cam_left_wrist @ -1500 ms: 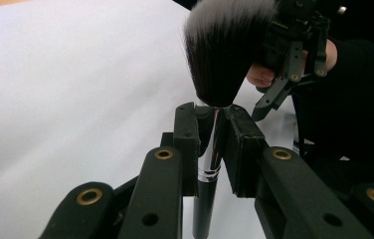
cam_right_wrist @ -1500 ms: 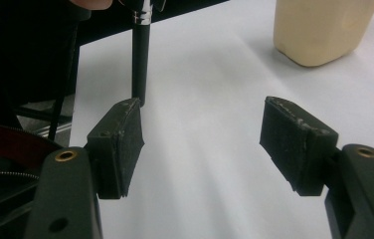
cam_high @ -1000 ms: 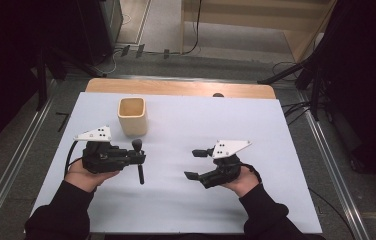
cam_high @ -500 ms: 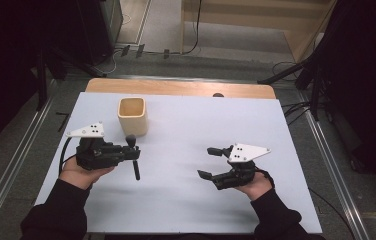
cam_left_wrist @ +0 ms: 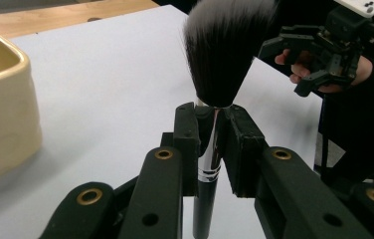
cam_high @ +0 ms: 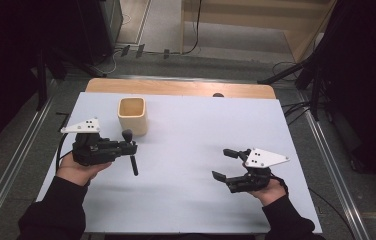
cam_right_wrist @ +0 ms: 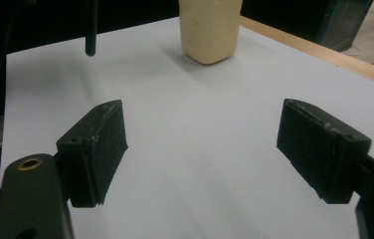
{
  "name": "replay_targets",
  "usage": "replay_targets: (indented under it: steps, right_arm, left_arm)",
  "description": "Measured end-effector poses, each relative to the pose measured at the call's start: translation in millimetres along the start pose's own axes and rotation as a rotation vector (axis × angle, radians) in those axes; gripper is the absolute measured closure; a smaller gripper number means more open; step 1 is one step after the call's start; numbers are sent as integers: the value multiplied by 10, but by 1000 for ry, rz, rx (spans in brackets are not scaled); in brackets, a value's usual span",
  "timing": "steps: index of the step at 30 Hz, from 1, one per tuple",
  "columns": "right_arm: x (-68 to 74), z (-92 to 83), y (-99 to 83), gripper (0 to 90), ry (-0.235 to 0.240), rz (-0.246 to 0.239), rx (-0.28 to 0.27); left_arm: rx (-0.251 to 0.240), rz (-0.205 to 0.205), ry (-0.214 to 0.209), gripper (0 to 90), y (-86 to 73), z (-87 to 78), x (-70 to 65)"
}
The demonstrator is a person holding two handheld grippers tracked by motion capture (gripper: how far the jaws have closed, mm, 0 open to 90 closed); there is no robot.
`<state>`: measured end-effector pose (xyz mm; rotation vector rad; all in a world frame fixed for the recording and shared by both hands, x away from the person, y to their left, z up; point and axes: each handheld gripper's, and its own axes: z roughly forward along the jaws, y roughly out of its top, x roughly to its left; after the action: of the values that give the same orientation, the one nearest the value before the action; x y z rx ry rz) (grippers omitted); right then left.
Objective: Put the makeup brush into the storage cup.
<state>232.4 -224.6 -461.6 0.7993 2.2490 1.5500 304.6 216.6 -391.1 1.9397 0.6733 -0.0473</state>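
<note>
Since the earlier frames the right gripper [cam_high: 221, 164] has been drawing away toward the table's right, its empty jaws just opening wider. The left gripper [cam_high: 132, 148] is hovering over the white table [cam_high: 191, 125], clamping the makeup brush [cam_left_wrist: 215, 89] by its ferrule, bristles up, just beside the cream cup [cam_high: 133, 116].

The left tool [cam_left_wrist: 210, 134] clamps a makeup brush [cam_left_wrist: 225, 55] by its shiny metal collar, both black pads pressed against it. The brush stands upright, dark bristles with pale tips above, black handle hanging below. A cream cup [cam_left_wrist: 3, 104] sits at the left on the white bench [cam_left_wrist: 110, 74]. Farther off at upper right, the right tool [cam_left_wrist: 294, 62] is held in a hand, jaws apart.
</note>
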Motion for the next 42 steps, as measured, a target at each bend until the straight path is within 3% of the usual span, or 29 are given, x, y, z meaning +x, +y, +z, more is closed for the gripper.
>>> replay_targets:
  steps: [3, 12, 31, 42]
  right_arm:
    - [-2, -94, -59, 209, -23, 9, -13]
    - [-20, -245, -138, 209, -81, 33, -32]
    - [5, -273, -190, 210, -77, 49, -35]
    - [-4, -263, -199, 211, -70, 55, -38]
  left_arm:
    - [-5, -27, 0, 783, 27, -7, 46]
    - [3, -33, 29, 783, 186, -56, 104]
    - [-29, -45, 79, 783, 557, -179, 297]
    - [-56, -12, 105, 783, 806, -231, 328]
